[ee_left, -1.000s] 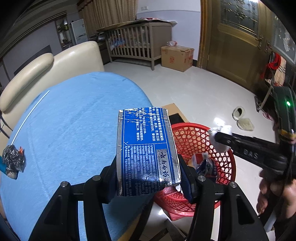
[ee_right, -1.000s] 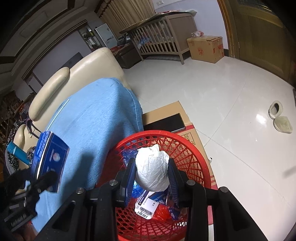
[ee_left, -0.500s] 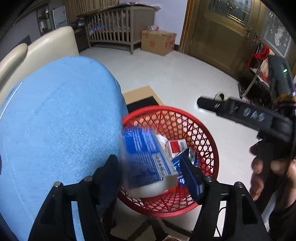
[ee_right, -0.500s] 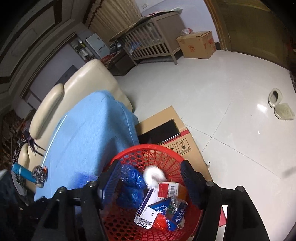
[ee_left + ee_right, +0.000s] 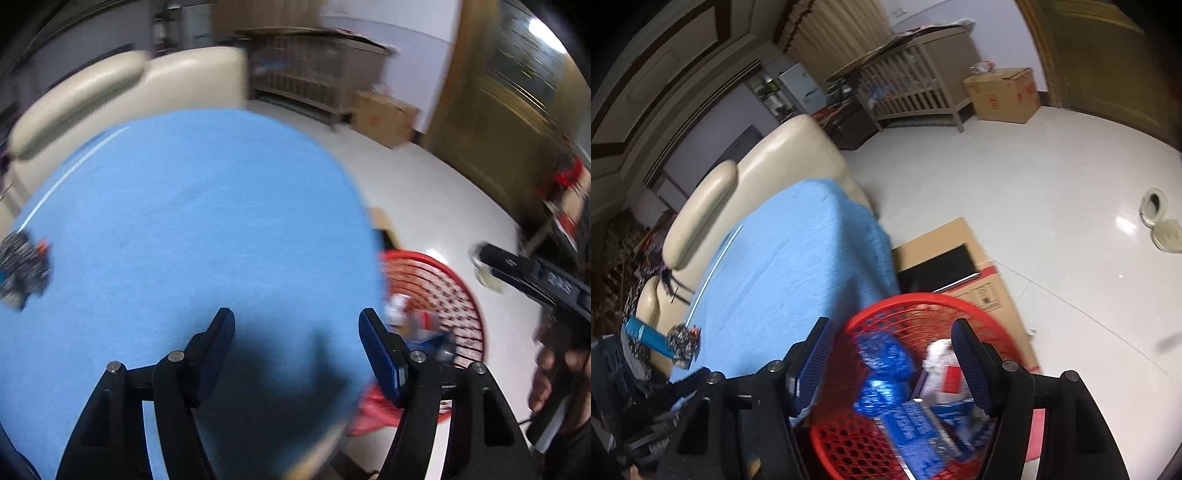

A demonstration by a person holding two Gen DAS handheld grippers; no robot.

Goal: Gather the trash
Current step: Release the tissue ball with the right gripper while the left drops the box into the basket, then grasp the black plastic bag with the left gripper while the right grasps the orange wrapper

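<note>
The left gripper [image 5: 295,332] has its jaws standing apart with nothing between them, poised over the blue cloth [image 5: 192,229] that covers the table, where it casts a dark shadow. The right gripper [image 5: 892,345] is likewise spread and empty, hanging above the red mesh basket [image 5: 923,306], which sits on the floor just beside the table's edge. Inside the basket lie the collected pieces of trash: a blue printed carton [image 5: 916,435], crumpled blue wrappers [image 5: 886,354], a white wad [image 5: 936,356] and a small red-and-white pack [image 5: 951,378]. One crumpled dark foil wrapper [image 5: 22,266] is left on the cloth at its far left side, well apart from the basket. A flattened cardboard box [image 5: 964,266] lies on the white floor tiles behind the basket, and a cream sofa [image 5: 122,88] stands beyond the table. In the left wrist view, which is blurred, a hand [image 5: 557,373] grips the right gripper's handle.
</note>
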